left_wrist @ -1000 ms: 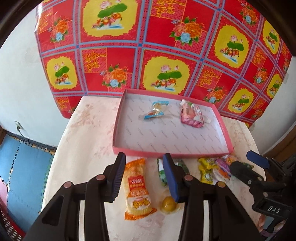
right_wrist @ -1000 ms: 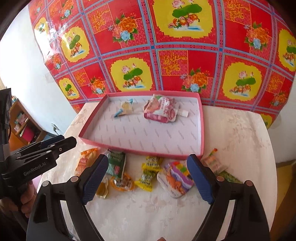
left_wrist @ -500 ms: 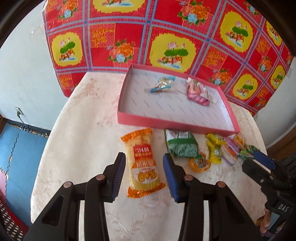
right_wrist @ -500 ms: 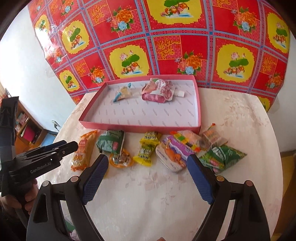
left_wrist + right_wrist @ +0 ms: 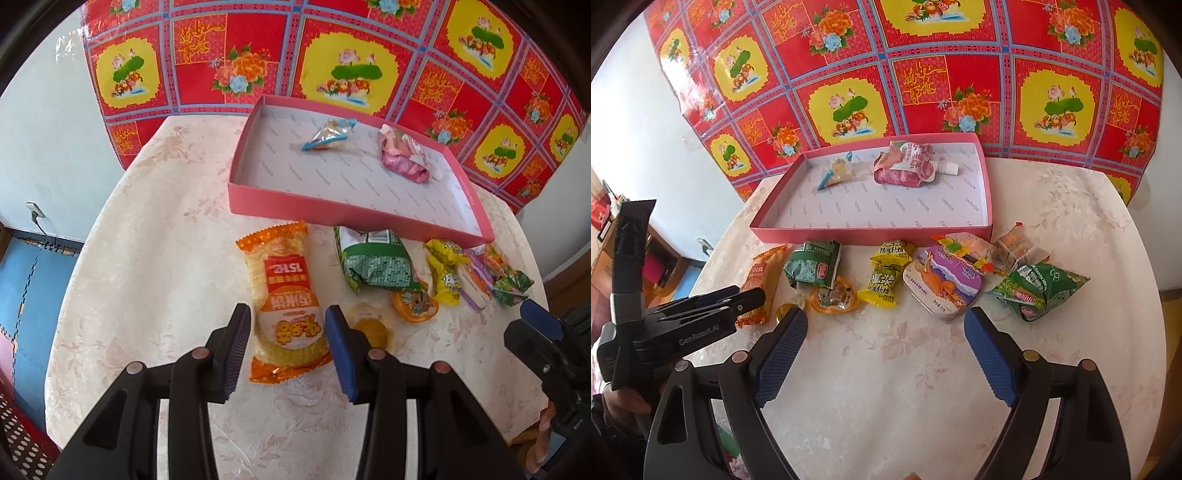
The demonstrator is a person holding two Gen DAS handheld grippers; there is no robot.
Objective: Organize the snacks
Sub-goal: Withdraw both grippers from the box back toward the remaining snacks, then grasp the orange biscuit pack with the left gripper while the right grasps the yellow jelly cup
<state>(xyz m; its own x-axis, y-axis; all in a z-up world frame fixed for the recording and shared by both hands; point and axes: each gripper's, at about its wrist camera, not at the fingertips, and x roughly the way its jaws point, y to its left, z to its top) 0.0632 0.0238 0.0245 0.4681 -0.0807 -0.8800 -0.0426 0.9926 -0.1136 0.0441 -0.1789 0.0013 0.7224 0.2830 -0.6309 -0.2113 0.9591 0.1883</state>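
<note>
A pink tray (image 5: 332,208) (image 5: 871,236) at the table's far side holds a blue-tipped candy (image 5: 327,134) and a pink pouch (image 5: 404,158) (image 5: 905,166). Loose snacks lie in a row in front of it. My left gripper (image 5: 288,328) is open, its fingers on either side of the near end of an orange rice-cracker packet (image 5: 284,299) (image 5: 759,284). My right gripper (image 5: 884,343) is open and empty, just short of a purple mint tin (image 5: 942,284).
The row also has a green packet (image 5: 373,264) (image 5: 812,266), a round jelly cup (image 5: 369,328), an orange candy cup (image 5: 833,295), yellow candies (image 5: 886,273) and a green bag (image 5: 1038,288). A red patterned cloth hangs behind. The round table's edge is close on both sides.
Both grippers have pulled back from the tray and lowered toward the snack row. The left gripper now straddles the orange packet's near end. Both stay open.
</note>
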